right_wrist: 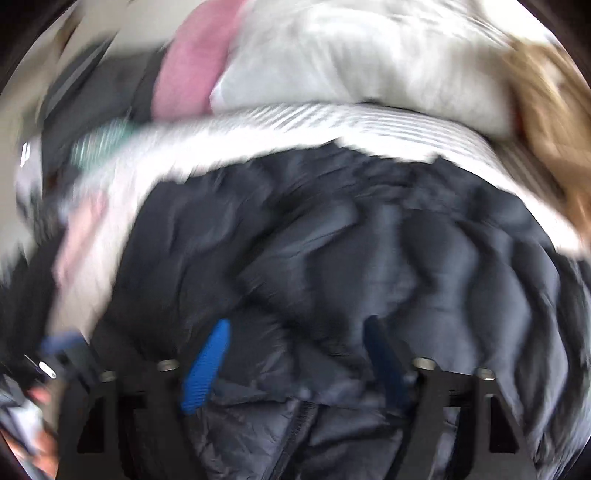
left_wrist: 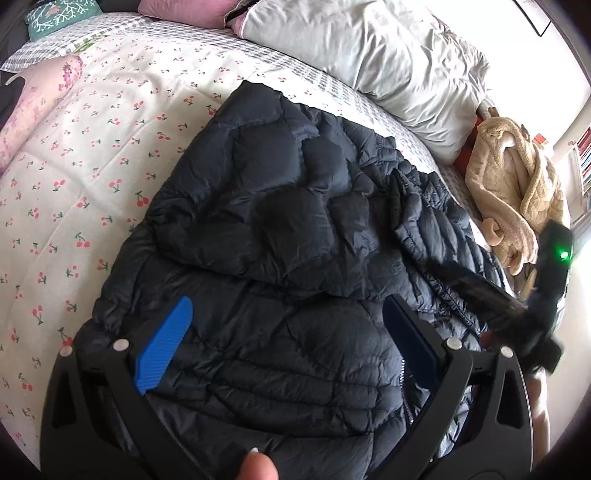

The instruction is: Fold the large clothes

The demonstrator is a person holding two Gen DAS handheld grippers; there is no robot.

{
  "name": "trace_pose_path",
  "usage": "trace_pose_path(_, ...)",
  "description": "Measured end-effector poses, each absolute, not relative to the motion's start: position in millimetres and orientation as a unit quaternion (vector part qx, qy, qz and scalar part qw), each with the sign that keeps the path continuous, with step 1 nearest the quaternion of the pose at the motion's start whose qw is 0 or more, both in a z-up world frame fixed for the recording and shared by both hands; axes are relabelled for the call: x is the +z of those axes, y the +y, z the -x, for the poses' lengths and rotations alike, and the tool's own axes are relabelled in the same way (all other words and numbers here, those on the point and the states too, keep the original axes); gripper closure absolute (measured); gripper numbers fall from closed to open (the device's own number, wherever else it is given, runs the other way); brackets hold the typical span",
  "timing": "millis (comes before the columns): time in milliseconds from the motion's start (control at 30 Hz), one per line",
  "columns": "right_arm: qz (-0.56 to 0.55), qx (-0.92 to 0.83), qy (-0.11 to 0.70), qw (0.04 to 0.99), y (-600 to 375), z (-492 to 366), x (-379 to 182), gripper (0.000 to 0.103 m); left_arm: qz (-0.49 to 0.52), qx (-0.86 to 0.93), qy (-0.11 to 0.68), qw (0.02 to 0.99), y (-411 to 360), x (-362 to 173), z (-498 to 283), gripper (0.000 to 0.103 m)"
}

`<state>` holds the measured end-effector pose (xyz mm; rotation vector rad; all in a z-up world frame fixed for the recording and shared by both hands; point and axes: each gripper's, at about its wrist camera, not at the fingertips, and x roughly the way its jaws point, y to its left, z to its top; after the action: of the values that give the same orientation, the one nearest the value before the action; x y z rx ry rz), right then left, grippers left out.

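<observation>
A dark navy puffer jacket point(left_wrist: 280, 229) lies on the bed, with one part folded over the rest and its zipper point(left_wrist: 404, 384) near the front. My left gripper point(left_wrist: 288, 314) is open just above the jacket's near part, blue fingers point(left_wrist: 164, 347) wide apart, holding nothing. The right gripper's black body point(left_wrist: 546, 291), with a green light, shows blurred at the jacket's right edge. In the blurred right wrist view the right gripper point(right_wrist: 295, 332) is open over the jacket point(right_wrist: 351, 258), near its zipper point(right_wrist: 295, 424).
The bed has a cherry-print quilt point(left_wrist: 92, 155) to the left of the jacket. A white pillow point(left_wrist: 388, 62), a pink pillow point(left_wrist: 177, 11) and a teal cushion point(left_wrist: 59, 18) lie at the far side. A beige fleece robe point(left_wrist: 517, 184) lies at the right edge.
</observation>
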<state>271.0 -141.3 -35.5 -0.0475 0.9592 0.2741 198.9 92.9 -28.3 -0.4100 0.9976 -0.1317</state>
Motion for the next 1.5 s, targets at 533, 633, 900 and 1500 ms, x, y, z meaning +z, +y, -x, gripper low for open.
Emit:
trace_pose_path(533,0.101,0.152,0.462,0.868,-117,-240,-52,0.092,0.182,-0.069,0.471,0.861,92,-14,-190,0.001)
trace_pose_path(633,0.029,0.181,0.538,0.823,-131,-241,-64,0.086,0.167,-0.069,0.473,0.862,92,-13,-183,0.001)
trace_pose_path(900,-0.064,0.187,0.480,0.855,-199,-162,13,0.023,0.092,-0.065,0.466,0.878,109,7,-144,0.001)
trace_pose_path(1500,-0.190,0.097,0.485,0.848,-397,59,21,0.018,0.125,-0.103,0.568,0.807,205,3,-50,0.001)
